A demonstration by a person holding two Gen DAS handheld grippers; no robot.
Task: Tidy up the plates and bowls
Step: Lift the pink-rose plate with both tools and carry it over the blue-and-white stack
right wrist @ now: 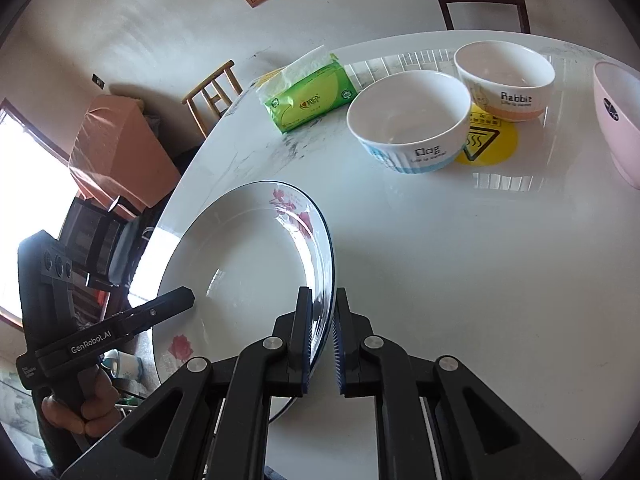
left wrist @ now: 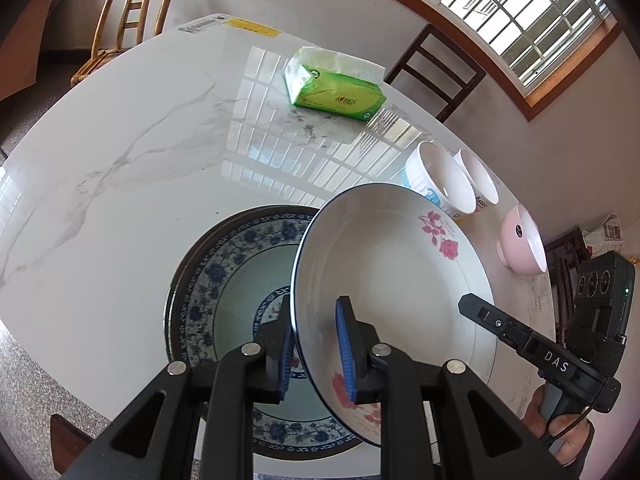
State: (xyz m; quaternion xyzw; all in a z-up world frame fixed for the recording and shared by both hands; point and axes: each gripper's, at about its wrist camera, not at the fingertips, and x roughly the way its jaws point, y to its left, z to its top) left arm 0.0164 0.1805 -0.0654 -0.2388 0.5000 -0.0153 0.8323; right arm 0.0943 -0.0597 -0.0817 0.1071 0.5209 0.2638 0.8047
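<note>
The rose plate (left wrist: pixel 394 280) is held tilted off the table (left wrist: pixel 120 168), gripped at opposite edges. The left gripper (left wrist: pixel 316 350) has its blue pads on either side of the plate's near rim, one pad inside the dish and one behind it, closed onto the rim. The right gripper (right wrist: pixel 322 344) also straddles the plate's rim (right wrist: pixel 256 276); its left pad lies against the plate, while a thin gap shows before the right pad, so a firm pinch cannot be confirmed. Under and just left of the rose plate, a blue-patterned plate (left wrist: pixel 236 292) lies flat on the table. Beyond the rose plate stand two white bowls (right wrist: pixel 408 120) (right wrist: pixel 505 80) side by side, with a pink bowl (right wrist: pixel 618 120) to their right. Farthest off lies a green tissue pack (left wrist: pixel 334 86).
</note>
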